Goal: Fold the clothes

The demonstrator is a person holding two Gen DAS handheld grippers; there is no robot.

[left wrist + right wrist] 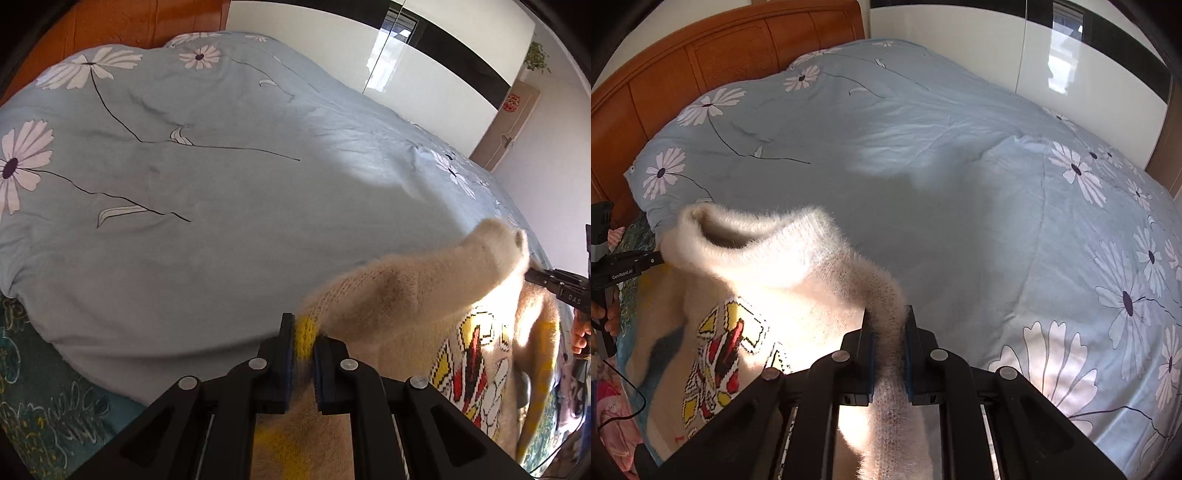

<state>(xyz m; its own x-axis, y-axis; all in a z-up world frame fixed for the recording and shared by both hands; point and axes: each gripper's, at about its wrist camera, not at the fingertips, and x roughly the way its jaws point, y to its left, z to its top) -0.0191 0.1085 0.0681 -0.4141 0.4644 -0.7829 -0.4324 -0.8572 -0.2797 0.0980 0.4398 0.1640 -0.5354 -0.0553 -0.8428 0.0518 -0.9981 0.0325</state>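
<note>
Blue flowered quilt [960,184] ahead. Left gripper [303,345] and right gripper [888,343] each pinching sweater [798,258], hanging between. No fold yet; all folding left.

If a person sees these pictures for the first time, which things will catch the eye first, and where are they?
First comes the fluffy cream sweater with its bright red and yellow cartoon print, held up between both views. The left gripper pinches a yellow-trimmed edge and the right gripper clamps a furry fold. Behind it spreads the pale blue quilt with large white daisies, up to the orange wooden headboard.
</note>
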